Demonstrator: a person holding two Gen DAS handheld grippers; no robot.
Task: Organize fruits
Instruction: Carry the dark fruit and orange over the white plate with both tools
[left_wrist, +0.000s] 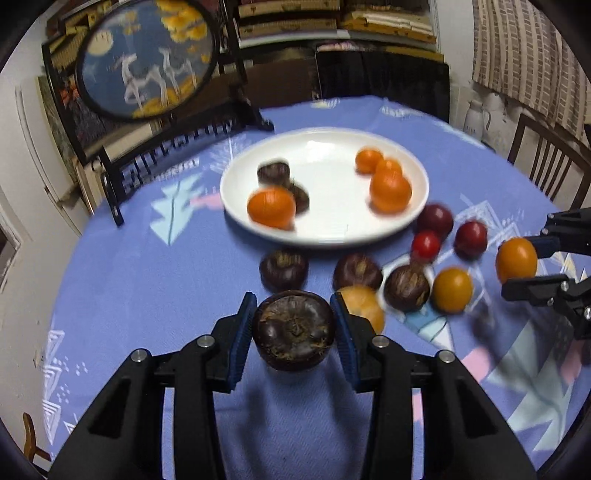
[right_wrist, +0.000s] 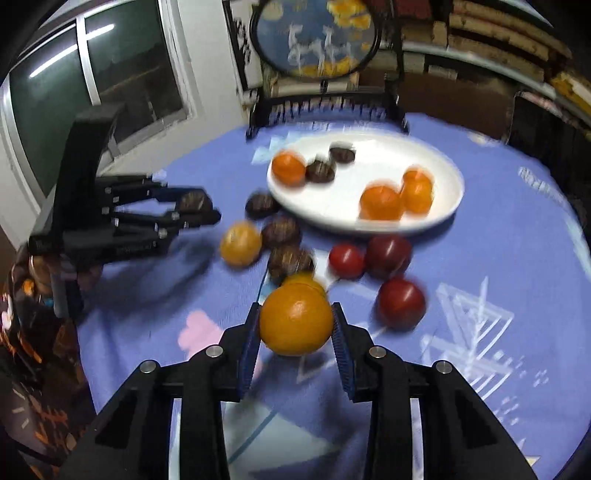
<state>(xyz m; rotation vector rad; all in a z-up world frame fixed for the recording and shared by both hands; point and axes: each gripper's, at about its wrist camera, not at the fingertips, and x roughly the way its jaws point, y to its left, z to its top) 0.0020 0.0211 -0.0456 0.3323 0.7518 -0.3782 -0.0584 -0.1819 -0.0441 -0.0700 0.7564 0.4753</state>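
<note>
Our left claw (left_wrist: 294, 325) gripped a dark brown fruit (left_wrist: 293, 329) above the desk (left_wrist: 147, 295); our right claw (right_wrist: 295, 326) clamped an orange (right_wrist: 295, 319), both short of the white plate (left_wrist: 325, 232).

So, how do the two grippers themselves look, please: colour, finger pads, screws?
Both the left gripper and the right gripper are matte black, angular frames. Each finger carries a ribbed blue pad and round silver screws. No cables or markings show.
</note>
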